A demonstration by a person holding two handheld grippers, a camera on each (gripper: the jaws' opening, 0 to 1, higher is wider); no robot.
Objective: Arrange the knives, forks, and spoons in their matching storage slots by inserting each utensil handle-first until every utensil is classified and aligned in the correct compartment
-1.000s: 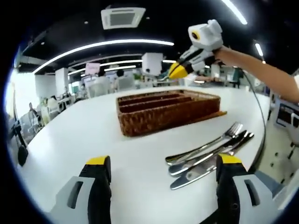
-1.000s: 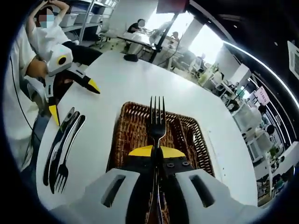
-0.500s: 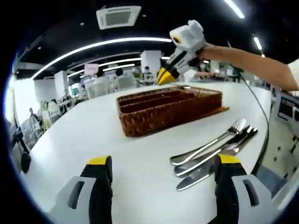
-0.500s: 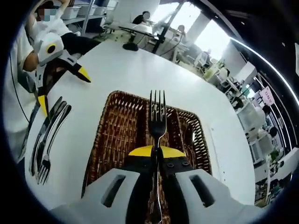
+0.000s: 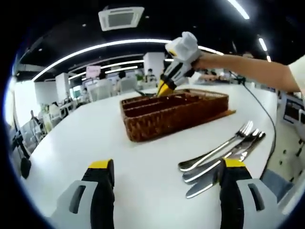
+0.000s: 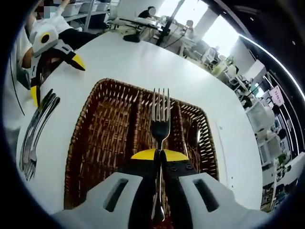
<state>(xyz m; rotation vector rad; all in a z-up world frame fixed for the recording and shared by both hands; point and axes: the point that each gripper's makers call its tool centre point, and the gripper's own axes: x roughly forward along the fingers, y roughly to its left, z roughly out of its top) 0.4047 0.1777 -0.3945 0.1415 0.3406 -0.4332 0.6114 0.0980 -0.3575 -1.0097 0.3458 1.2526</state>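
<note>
No brand or legible writing found on any utensil, on the tray or on either gripper; the pink sign point(image 6: 277, 95) far off in the room is too blurred to read.

My right gripper point(image 6: 159, 155) is clamped on a fork point(image 6: 160, 125), jaws together on its neck, tines pointing away from me, handle end running back between the jaws. It hangs over the wicker tray point(image 6: 95, 138), which stands on the white table point(image 6: 138, 62). The right gripper view looks down into the tray's long slots; one utensil, possibly a spoon point(image 6: 192, 138), lies in a slot near the tray's right side, though I cannot identify it with certainty.

In the left gripper view, my left gripper point(image 5: 162, 167) sits low over the table with its jaws wide apart, holding nothing. That view shows the tray point(image 5: 171, 112) from the side, so its contents are hidden. It shows the right gripper point(image 5: 164, 88) tilted nose-down at the tray's far rim.

Loose cutlery point(image 5: 221, 152) lies in a tight bundle on the table beside the tray: a fork and at least two knives, overlapping. The same bundle point(image 6: 35, 131) appears in the right gripper view near the table edge, with the left gripper point(image 6: 52, 64) beyond it.
</note>
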